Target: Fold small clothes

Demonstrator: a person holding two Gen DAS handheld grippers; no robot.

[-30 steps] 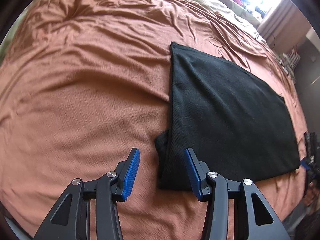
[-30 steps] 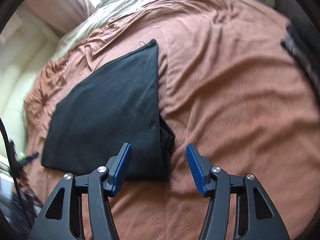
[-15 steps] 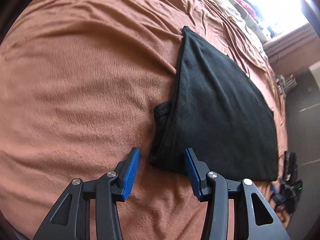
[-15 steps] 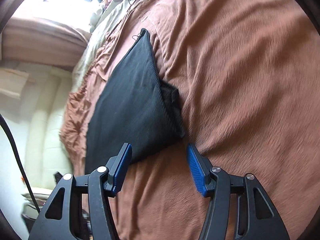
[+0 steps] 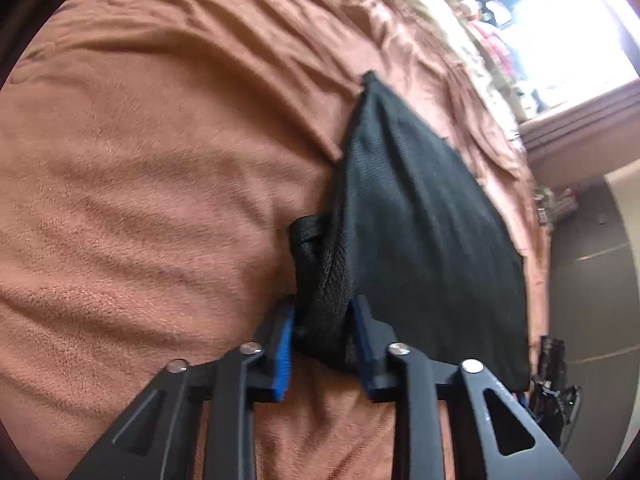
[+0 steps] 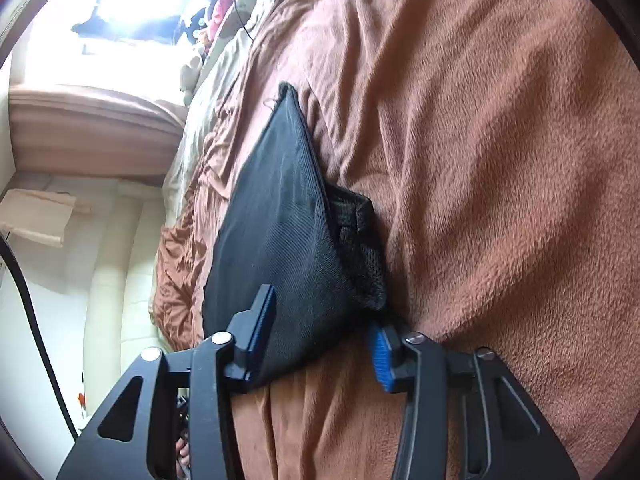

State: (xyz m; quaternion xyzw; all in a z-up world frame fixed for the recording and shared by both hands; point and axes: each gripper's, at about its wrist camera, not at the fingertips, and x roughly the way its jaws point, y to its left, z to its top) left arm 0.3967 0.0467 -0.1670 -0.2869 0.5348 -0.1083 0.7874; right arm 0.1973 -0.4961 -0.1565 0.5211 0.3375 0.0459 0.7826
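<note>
Now my left gripper (image 5: pixel 322 334) pinches the near corner of the black garment (image 5: pixel 420 248) on the brown blanket (image 5: pixel 140 200). My right gripper (image 6: pixel 322 334) stands wide apart, straddling its corner.

Both grippers have black angular frames, silver screws and ribbed blue pads (image 5: pixel 283 356).
</note>
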